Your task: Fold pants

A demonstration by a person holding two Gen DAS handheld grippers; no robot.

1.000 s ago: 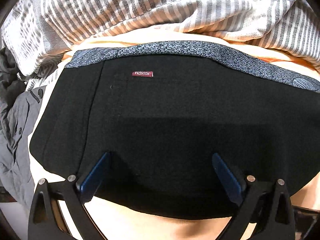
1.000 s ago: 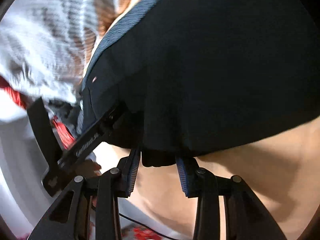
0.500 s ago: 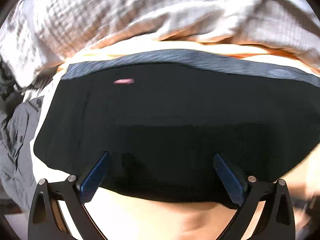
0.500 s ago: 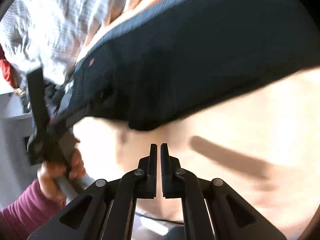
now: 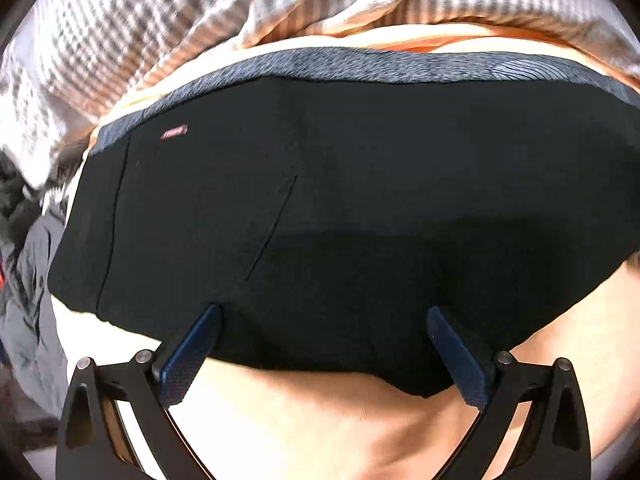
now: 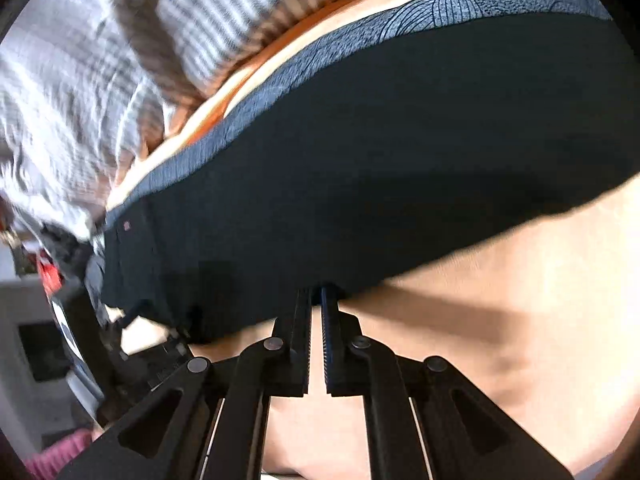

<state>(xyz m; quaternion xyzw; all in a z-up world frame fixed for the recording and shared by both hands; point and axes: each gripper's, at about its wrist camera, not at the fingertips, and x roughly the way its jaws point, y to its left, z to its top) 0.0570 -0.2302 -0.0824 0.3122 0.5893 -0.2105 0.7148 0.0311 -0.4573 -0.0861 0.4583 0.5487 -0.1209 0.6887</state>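
Lying flat on a cream sheet [image 5: 320, 432], the black pants [image 5: 340, 208] fill the middle of the left wrist view, folded, with a blue-grey patterned waistband [image 5: 360, 66] along the far edge and a small red label [image 5: 174, 133] near the left corner. Compared with a second ago the label sits further left and a slanted seam line now shows mid-cloth; the view has slid sideways across the pants. Left tongs [image 5: 320, 320]: jaws spread wide as before, blue pads over the near hem, nothing gripped. Far side: striped bedding [image 5: 160, 20], bunched, just beyond the waistband. Left edge: grey garment [image 5: 28, 300] heaped beside the pants. Open sheet lies along the near hem and at the lower right.

Right wrist view: pants [image 6: 400, 152] run diagonally, waistband [image 6: 360, 40] upper side, label [image 6: 127, 225] at far left. A second ago the right tongs [image 6: 316, 300] stood apart with the hem between them; now the jaws are nearly closed, just starting to part, tips level with the near hem, and no cloth can be seen pinched in the slit between them. The left tool and a pink sleeve [image 6: 60, 452] sit at lower left. Broad bare sheet [image 6: 500, 320] to the right gives free room; striped bedding [image 6: 120, 80] crowds the upper left.
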